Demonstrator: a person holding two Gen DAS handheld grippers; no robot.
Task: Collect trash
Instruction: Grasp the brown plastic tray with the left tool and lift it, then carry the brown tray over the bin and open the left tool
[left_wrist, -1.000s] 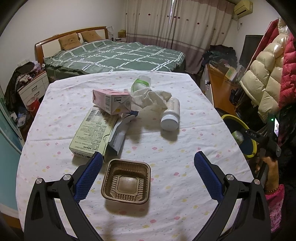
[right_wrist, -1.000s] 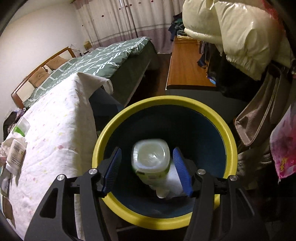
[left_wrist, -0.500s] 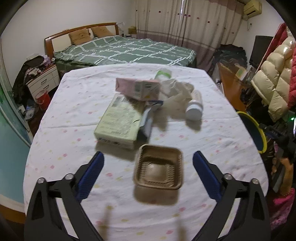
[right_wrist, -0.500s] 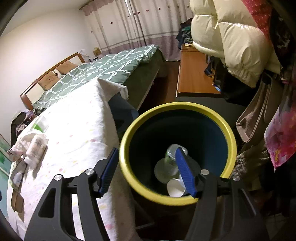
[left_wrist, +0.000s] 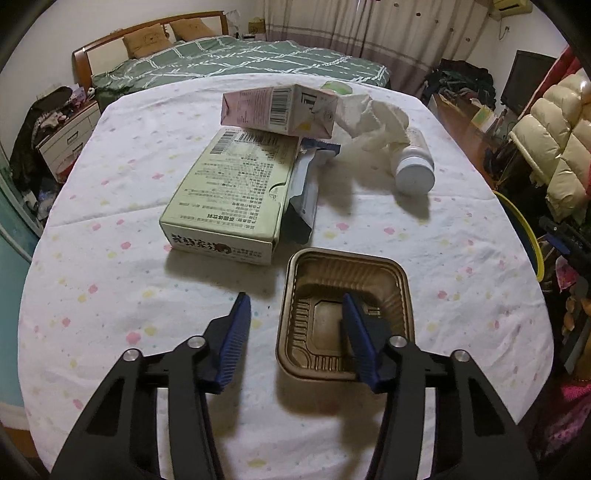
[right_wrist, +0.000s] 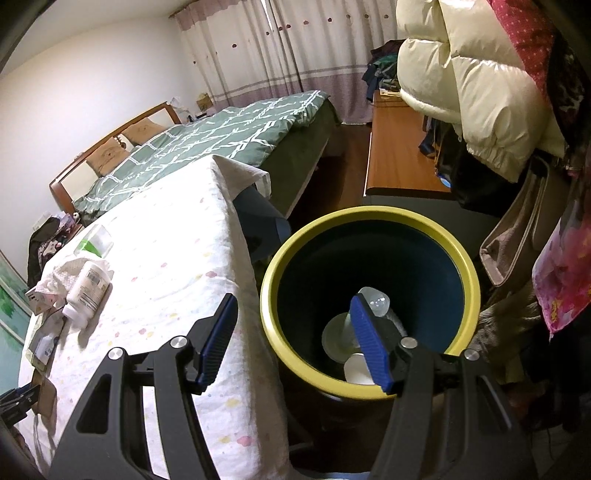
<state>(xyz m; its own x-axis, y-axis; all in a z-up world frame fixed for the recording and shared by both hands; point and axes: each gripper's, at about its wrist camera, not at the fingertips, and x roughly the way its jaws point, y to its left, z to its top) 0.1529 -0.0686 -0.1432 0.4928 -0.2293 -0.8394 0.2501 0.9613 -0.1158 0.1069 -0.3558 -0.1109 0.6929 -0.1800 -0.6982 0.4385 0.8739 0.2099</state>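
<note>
Left wrist view: table (left_wrist: 110, 258) with spotted cloth, green box (left_wrist: 229, 192), pink carton (left_wrist: 277, 109) stacked on its far end, white bottle (left_wrist: 413, 166) lying beside crumpled tissue (left_wrist: 373, 122). Your left gripper (left_wrist: 295, 317) is spread, right finger over the brown tray (left_wrist: 343, 288), left finger outside it. Your right gripper (right_wrist: 295, 332) is apart, empty, straddling the yellow-rimmed bin's (right_wrist: 369, 221) near rim; bottles (right_wrist: 375, 299) lie inside.

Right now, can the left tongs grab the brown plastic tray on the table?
Probably yes. The left tongs are open and straddle the near left wall of the brown square plastic tray, one finger inside, one outside, with nothing between them and it.
</note>
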